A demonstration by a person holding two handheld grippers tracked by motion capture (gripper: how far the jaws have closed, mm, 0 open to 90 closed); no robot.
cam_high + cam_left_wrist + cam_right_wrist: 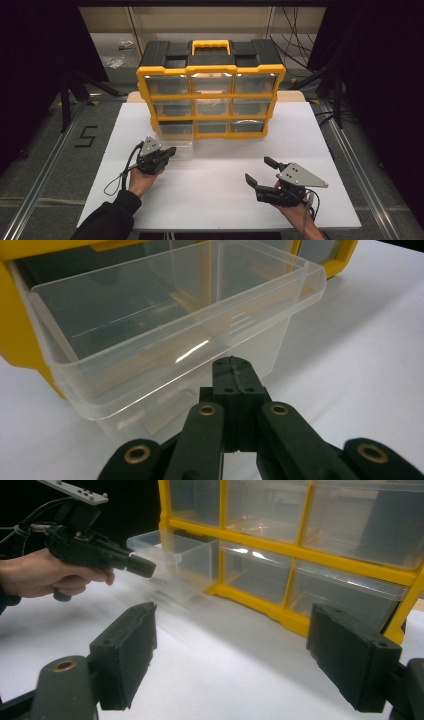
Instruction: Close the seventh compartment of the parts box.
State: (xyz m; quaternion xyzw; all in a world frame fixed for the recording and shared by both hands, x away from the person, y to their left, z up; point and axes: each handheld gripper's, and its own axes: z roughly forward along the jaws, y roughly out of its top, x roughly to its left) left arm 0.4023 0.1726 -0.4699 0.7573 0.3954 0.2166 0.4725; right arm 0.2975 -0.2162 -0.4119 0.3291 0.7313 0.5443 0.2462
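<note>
White tabletop (220, 200) against a dark studio backdrop carries a yellow-and-black drawer cabinet (210, 90) with nine clear drawers.

High view: the cabinet stands at the far middle of the tabletop. Its bottom-left drawer (177, 136) is pulled partway out toward you. Your left claw (170, 151) sits at that drawer's front, its jaws pressed together; whether they pinch the front lip cannot be read from above. Your right claw (260, 172) hovers well apart over bare tabletop, jaws spread and holding nothing.

Left gripper view: the clear drawer (165, 335) fills the upper frame, open-topped, and nothing can be made out inside it. The left claw (234, 371) is shut, its tips meeting just beneath the drawer's overhanging front rim (200, 370) and against the front wall. Expect thin, light, fairly stiff plastic with a smooth, slippery surface; it may flex or crack if squeezed hard. The front lip or the moulded pull beneath it is the sensible hold, since the side walls are too wide and too slick.

Right gripper view: the two pads of the right claw (250, 665) stand wide apart in the foreground. Beyond them, the left claw (142, 566) meets the protruding drawer (175, 555), which is blurred here. An empty drawer will slide easily, so pull straight and level to avoid tipping it off its runners.
</note>
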